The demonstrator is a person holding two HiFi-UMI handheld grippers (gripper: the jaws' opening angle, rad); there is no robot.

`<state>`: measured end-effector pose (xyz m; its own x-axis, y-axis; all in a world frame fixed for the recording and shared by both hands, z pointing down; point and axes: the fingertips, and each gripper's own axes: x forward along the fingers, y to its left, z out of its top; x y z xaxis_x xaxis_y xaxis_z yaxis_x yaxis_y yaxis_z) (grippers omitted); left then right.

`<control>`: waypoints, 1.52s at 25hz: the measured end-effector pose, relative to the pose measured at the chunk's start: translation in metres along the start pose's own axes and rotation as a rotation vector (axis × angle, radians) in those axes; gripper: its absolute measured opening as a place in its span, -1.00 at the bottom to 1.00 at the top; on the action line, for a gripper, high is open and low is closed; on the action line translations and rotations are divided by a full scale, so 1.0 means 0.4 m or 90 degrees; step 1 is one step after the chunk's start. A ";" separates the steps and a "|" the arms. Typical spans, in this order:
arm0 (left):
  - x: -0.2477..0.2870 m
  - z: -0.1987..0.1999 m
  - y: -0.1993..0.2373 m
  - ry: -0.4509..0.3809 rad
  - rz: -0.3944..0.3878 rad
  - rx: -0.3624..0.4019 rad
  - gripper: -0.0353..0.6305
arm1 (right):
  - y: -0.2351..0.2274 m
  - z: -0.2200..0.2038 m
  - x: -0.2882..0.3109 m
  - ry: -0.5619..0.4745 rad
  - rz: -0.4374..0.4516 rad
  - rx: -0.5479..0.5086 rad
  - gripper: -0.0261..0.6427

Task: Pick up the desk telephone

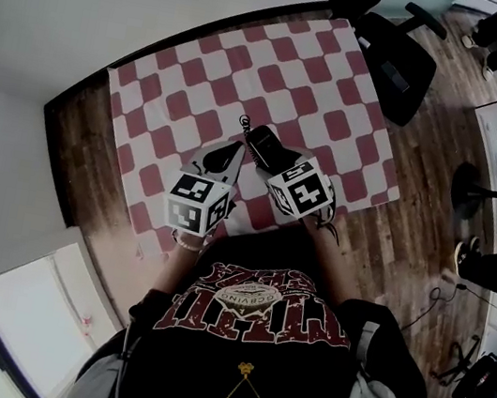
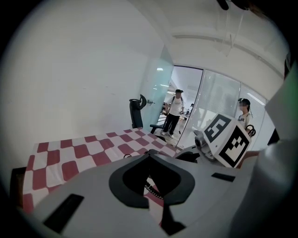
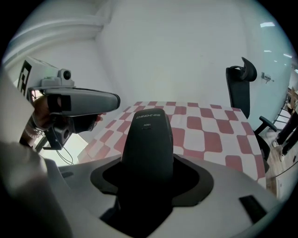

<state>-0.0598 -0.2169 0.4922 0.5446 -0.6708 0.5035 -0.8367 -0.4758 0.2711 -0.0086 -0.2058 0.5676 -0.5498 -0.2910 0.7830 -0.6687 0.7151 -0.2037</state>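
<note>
Fingers of the right gripper point(image 3: 147, 162) are clamping the telephone handset point(image 3: 148, 132) lengthwise; the left gripper point(image 2: 149, 153) fingers are resting together, empty.

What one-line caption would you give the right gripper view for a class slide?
The right gripper grips a black telephone handset over the red-and-white checked tablecloth, with the left gripper alongside.

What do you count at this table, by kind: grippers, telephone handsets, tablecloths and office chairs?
grippers: 2 (left gripper, right gripper)
telephone handset: 1
checkered tablecloth: 1
office chair: 1
Total: 5
</note>
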 end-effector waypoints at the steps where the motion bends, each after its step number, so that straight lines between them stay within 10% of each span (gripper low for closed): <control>1: 0.001 -0.001 0.002 0.002 0.001 -0.001 -0.89 | 0.001 0.008 -0.008 -0.002 0.000 -0.001 -0.08; 38: 0.038 -0.101 0.026 0.049 -0.003 -0.051 -0.89 | 0.101 0.201 -0.242 -0.057 0.031 -0.071 -0.08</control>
<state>-0.0623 -0.2092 0.5357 0.5454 -0.6213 0.5626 -0.8376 -0.4298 0.3373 -0.0227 -0.1998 0.4364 -0.6261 -0.3063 0.7170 -0.5830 0.7945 -0.1697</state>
